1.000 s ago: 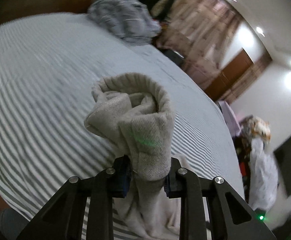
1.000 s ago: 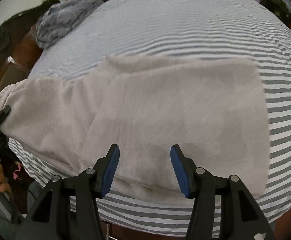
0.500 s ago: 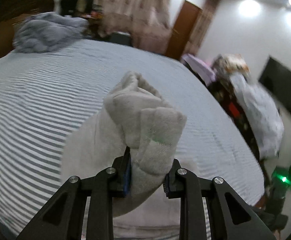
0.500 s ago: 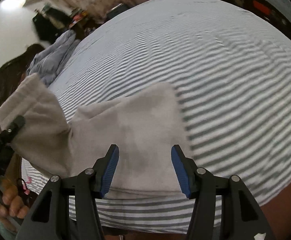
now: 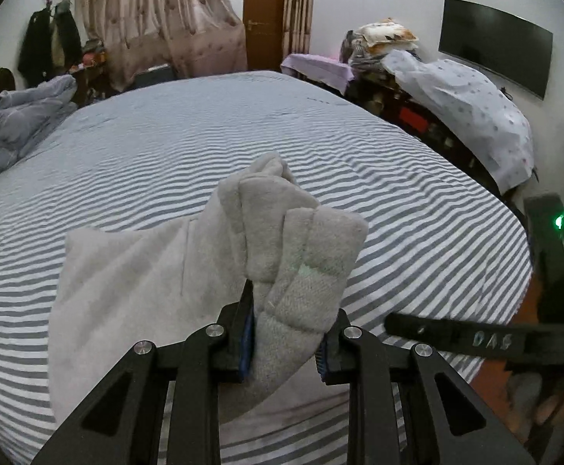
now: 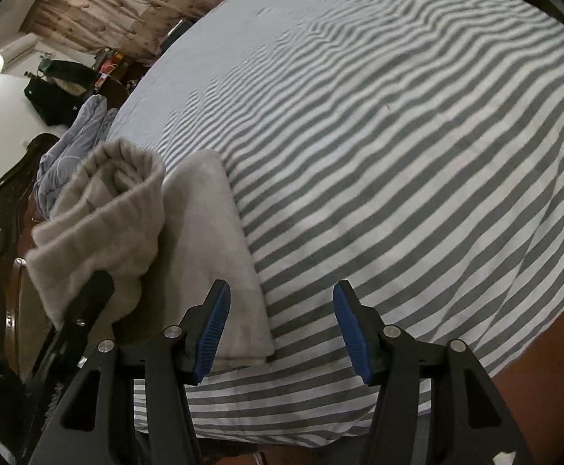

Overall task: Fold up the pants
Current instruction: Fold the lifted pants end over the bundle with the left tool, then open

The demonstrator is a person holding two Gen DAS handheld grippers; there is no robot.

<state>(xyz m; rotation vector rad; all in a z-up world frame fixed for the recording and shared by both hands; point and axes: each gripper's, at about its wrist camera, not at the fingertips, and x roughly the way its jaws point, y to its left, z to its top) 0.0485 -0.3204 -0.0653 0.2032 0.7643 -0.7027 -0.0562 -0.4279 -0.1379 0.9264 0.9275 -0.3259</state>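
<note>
Beige fleece pants [image 5: 154, 294] lie near the front edge of a grey-and-white striped bed [image 5: 243, 147], already doubled into a narrower stack. There is one pair of pants and there are two grippers. The left gripper [image 5: 285, 333] has its jaws pinched tight on a thick bunched end of the pants, held raised above the flat part. A second ago this bundle hung off toward the left side of the bed, with the pants spread wide; now it has swung across over the flat layers, so a fold is being carried over and the garment already looks far more compact. The right gripper [image 6: 282, 329] holds nothing: its blue-padded jaws stand about half apart, hovering over bare striped sheet just beside the right edge of the folded stack, touching no cloth. It has drifted off the pants it hovered over a second ago. Judging by this, the bundle needs only laying down and releasing. One crumpled grey quilt [image 5: 14, 128] sits at the far left corner.
</note>
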